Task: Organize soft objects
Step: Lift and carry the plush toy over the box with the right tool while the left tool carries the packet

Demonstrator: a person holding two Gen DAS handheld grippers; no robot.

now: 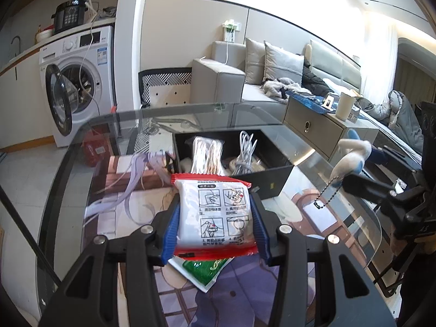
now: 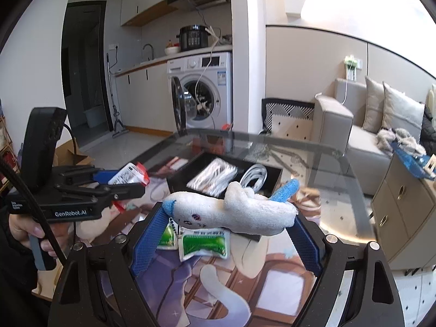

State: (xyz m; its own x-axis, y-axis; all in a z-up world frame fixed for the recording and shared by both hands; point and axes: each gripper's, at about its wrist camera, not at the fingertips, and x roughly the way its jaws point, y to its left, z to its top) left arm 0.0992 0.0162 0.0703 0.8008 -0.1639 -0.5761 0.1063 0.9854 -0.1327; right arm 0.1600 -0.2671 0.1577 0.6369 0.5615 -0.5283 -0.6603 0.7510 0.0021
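Hand (image 2: 30, 234) shows in right view only; left gripper (image 1: 215, 212) pinches packet (image 1: 215, 212), right gripper (image 2: 226, 215) (spread wide) clamps plush (image 2: 231, 212).

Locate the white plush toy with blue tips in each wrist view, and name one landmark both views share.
Left wrist view: the plush toy is at the right edge, above the table, held in the right tool, its bead chain dangling.
Right wrist view: the same toy lies across the centre, clamped between that tool's blue pads.
Shared landmark: the black box holding white cables, just beyond the toy.
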